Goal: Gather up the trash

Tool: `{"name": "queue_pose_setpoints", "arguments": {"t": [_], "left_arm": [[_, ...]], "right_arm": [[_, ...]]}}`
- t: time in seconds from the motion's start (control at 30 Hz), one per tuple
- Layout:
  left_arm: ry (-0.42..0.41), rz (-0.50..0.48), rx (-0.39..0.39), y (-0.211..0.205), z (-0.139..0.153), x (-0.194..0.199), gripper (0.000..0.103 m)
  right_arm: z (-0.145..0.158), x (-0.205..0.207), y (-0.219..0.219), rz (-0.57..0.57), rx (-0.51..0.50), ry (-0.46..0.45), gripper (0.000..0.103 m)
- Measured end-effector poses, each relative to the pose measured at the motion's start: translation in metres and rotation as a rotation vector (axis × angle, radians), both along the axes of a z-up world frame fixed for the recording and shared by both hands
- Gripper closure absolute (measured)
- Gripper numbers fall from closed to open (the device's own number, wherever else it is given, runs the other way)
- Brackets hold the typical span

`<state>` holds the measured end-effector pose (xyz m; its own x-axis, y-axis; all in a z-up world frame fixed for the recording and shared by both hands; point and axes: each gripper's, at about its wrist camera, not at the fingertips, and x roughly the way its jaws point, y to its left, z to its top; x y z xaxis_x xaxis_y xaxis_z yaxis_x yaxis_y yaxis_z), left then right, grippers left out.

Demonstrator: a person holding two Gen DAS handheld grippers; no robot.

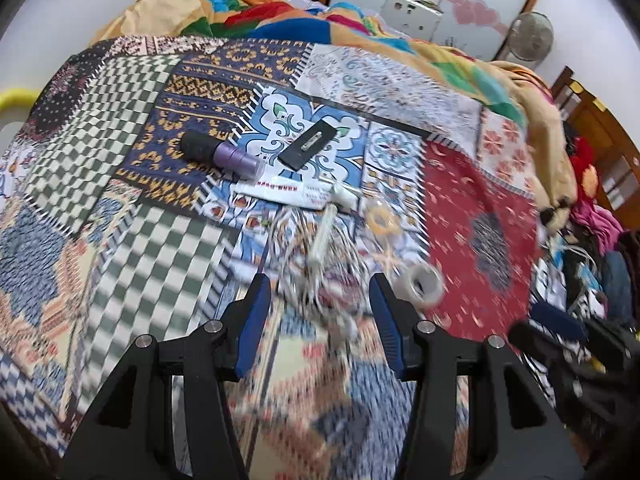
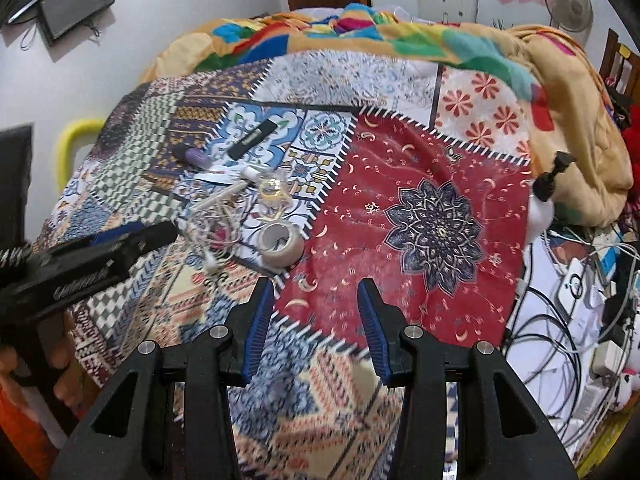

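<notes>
A tangle of white cords (image 1: 320, 264) (image 2: 214, 220) lies on the patchwork quilt (image 1: 152, 248). My left gripper (image 1: 319, 280) (image 2: 154, 236) hovers right above it, open, with the tangle below the gap between its blue pads and not pinched. A roll of pale tape (image 1: 422, 286) (image 2: 280, 244) sits just right of the tangle. Farther back lie a yellowish ring of plastic (image 1: 382, 220) (image 2: 272, 192), a white tube (image 1: 346, 196), a printed white packet (image 1: 288, 192), a flat black bar (image 1: 308, 146) (image 2: 252, 138) and a purple-and-black cylinder (image 1: 218, 152). My right gripper (image 2: 315, 282) hangs open over the red patch (image 2: 400, 208), holding nothing.
A colourful crumpled blanket (image 2: 400, 46) is heaped along the far side of the bed. Cables, chargers and clutter (image 2: 568, 288) crowd the right side. A yellow pipe (image 2: 74, 140) curves at the left by the wall. A fan (image 2: 568, 0) stands at the back right.
</notes>
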<state>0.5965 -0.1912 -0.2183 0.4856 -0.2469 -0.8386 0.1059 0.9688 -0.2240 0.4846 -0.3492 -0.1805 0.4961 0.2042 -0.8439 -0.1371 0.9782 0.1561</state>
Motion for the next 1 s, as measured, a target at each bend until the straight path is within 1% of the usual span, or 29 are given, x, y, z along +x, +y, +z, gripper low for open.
{"name": "queue_pose_setpoints", "arguments": {"t": [0.13,0.17,0.2,0.23,0.3,0.33,0.47,0.67,0.73,0.87,0.93,1.0], "left_arm": [[0.041,0.010,-0.033,-0.003,-0.023,0.015,0.053],[0.044,0.008,-0.040,-0.002,-0.026,0.015,0.055],[0.044,0.008,-0.043,-0.002,-0.029,0.013,0.067],[0.039,-0.001,-0.035,-0.001,-0.030,0.009,0.085],[0.033,-0.022,-0.024,0.002,-0.031,0.001,0.093],[0.022,-0.030,-0.036,0.007,-0.029,-0.006,0.095],[0.036,-0.054,-0.059,0.026,-0.028,-0.030,0.095],[0.046,-0.078,-0.015,0.053,-0.029,-0.067,0.095],[0.058,-0.084,-0.008,0.061,-0.032,-0.075,0.095],[0.083,-0.088,-0.005,0.072,-0.039,-0.087,0.095],[0.082,-0.089,0.002,0.074,-0.041,-0.088,0.095],[0.082,-0.082,-0.002,0.078,-0.043,-0.091,0.095]], "right_arm": [[-0.010,0.007,-0.004,-0.006,0.017,0.016,0.063],[-0.012,0.009,-0.004,-0.006,0.022,0.021,0.063],[-0.013,0.010,-0.004,-0.004,0.025,0.023,0.063],[-0.013,0.011,-0.003,-0.001,0.027,0.024,0.063],[-0.010,0.011,-0.001,0.010,0.026,0.018,0.063],[-0.010,0.013,0.001,0.016,0.027,0.015,0.063],[0.000,0.019,0.015,0.067,0.055,0.008,0.063],[0.004,0.026,0.049,0.146,0.100,0.028,0.063],[0.000,0.030,0.064,0.177,0.121,0.048,0.063],[-0.016,0.037,0.091,0.241,0.174,0.118,0.063],[-0.027,0.040,0.106,0.258,0.174,0.152,0.063],[-0.036,0.039,0.117,0.268,0.164,0.167,0.063]]}}
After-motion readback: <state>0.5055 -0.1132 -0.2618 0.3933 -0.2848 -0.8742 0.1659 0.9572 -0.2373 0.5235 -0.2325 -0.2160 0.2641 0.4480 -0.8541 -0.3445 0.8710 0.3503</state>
